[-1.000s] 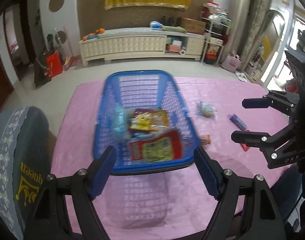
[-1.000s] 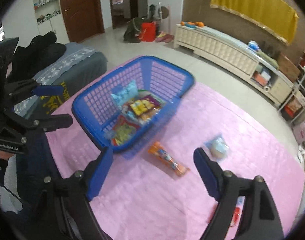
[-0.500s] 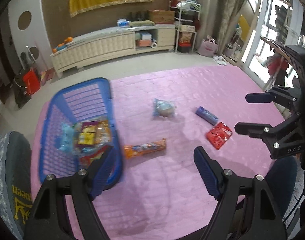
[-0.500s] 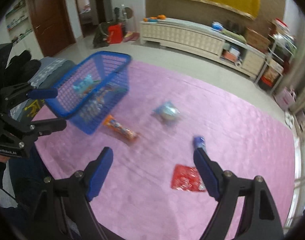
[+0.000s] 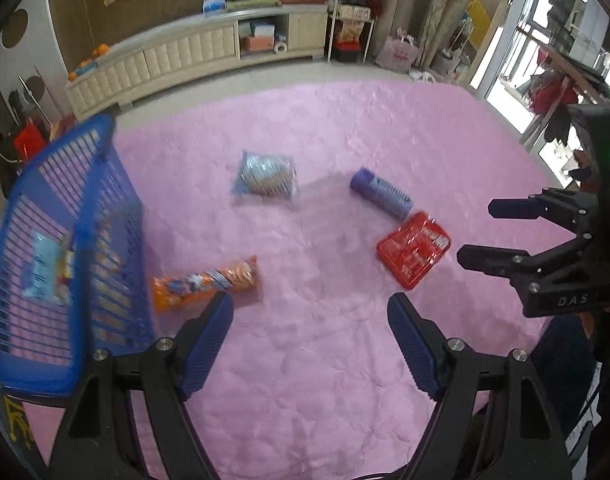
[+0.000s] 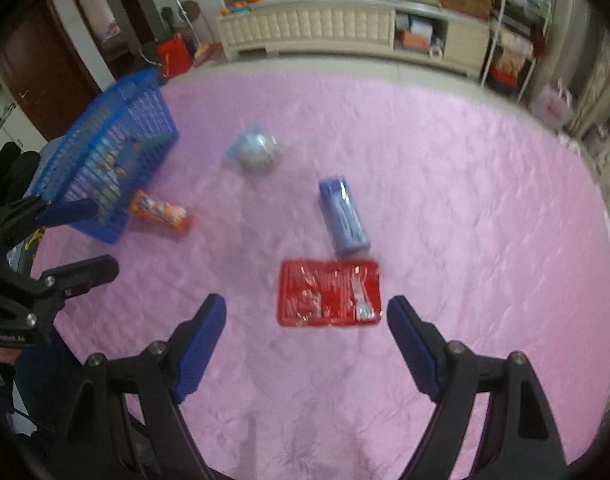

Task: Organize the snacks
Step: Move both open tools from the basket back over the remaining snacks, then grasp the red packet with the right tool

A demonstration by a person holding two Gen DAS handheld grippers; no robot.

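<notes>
Four loose snacks lie on a pink quilted cover (image 5: 345,128) that fills most of both views; at its left edge stands a blue slatted basket (image 5: 85,184) with several packets already inside (their prints too blurred to read); the left gripper (image 5: 309,320) hangs over bare cover with its blue-padded fingers spread wide and nothing between them; the right gripper (image 6: 307,322) is likewise wide and empty, with the red flat packet (image 6: 329,293) lying just ahead of its tips; an orange tube of biscuits (image 5: 207,280) lies just beside the basket wall; a pale blue bag (image 5: 267,174) sits farther out, near the middle; a purple wrapped roll (image 6: 344,216) rests close behind the red packet, nearly touching it.
</notes>
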